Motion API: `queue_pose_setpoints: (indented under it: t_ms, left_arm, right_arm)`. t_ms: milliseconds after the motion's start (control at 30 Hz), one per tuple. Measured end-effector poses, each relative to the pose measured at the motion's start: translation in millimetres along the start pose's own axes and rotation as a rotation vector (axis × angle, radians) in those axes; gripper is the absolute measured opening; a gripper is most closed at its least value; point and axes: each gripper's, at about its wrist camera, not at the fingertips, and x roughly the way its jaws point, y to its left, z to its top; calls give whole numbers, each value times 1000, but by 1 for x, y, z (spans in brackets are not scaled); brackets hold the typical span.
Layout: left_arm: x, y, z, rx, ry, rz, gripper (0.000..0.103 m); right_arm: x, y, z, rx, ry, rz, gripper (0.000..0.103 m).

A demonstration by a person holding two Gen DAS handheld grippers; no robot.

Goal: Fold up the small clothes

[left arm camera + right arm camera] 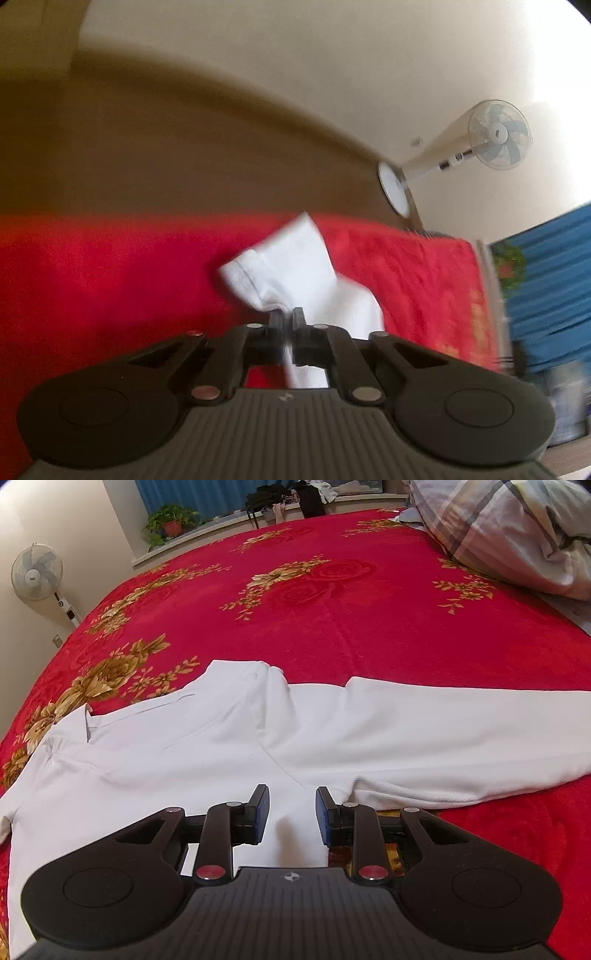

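A white long-sleeved garment lies spread on the red bedspread, one sleeve stretching to the right. My right gripper hovers low over its near edge, jaws apart, blue pads clear of the cloth, with only a slight ridge of fabric under the gap. In the blurred left wrist view, my left gripper is shut on a pinch of the white garment. A ribbed cuffed end sticks up beyond the fingertips and more cloth hangs below them, above the red bedspread.
A plaid duvet is heaped at the bed's far right. A standing fan is by the left wall, seen tilted as the fan in the left wrist view. A potted plant and dark clothes sit on the window sill.
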Motion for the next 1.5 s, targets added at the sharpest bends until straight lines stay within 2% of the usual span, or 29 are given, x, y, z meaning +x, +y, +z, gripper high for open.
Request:
queue_pose_setpoints:
  t_ms: [67, 100, 200, 267, 333, 433, 533, 700, 800, 933, 1067, 1167, 1233, 1300, 1333, 1400, 1500]
  left_arm:
    - [-20, -8, 5, 92, -106, 26, 4]
    - [-23, -10, 6, 111, -128, 27, 4]
    - [-25, -18, 2, 143, -153, 103, 5]
    - [-27, -22, 0, 124, -167, 137, 14]
    - [-33, -30, -4, 131, -182, 182, 16]
    - [-54, -43, -12, 133, -232, 200, 16]
    - [-85, -64, -23, 195, -289, 167, 16]
    - [-133, -114, -63, 369, -261, -16, 16]
    - [-167, -133, -100, 491, -195, -127, 16]
    - [-209, -129, -171, 651, -33, -238, 19]
    - [-232, -100, -241, 758, 168, -269, 19]
    - [-233, -69, -282, 818, 296, -253, 20]
    - [-222, -47, -300, 840, 365, -192, 19]
    - [-219, -31, -317, 861, 427, -136, 26]
    - [-216, -23, -323, 875, 458, -101, 36]
    - [-207, -12, -327, 887, 497, -49, 37]
    - [-194, -6, -327, 909, 515, -10, 37]
  right_arm:
    - [1, 0, 0, 5, 4, -3, 29]
    - [2, 0, 0, 6, 6, -4, 29]
    - [2, -1, -1, 3, 6, -7, 29]
    - [3, -4, -1, 3, 8, -15, 29]
    - [4, -7, -3, 10, 13, -19, 29]
    - [6, -13, -6, 11, 24, -27, 29]
    - [5, -22, -10, 25, 21, -36, 29]
    - [-29, -36, -22, 73, -68, -17, 29]
    - [-60, -38, -30, 84, -80, 15, 29]
    - [-111, -40, -47, 103, -106, 53, 29]
    - [-151, -46, -90, 124, -74, 65, 29]
    - [-157, -54, -127, 155, 1, 74, 29]
    - [-153, -59, -152, 171, 57, 71, 29]
    - [-143, -62, -174, 166, 131, 53, 29]
    - [-138, -62, -183, 166, 160, 27, 29]
    - [-129, -63, -194, 162, 210, 9, 29]
    - [-125, -61, -200, 143, 216, -18, 29]
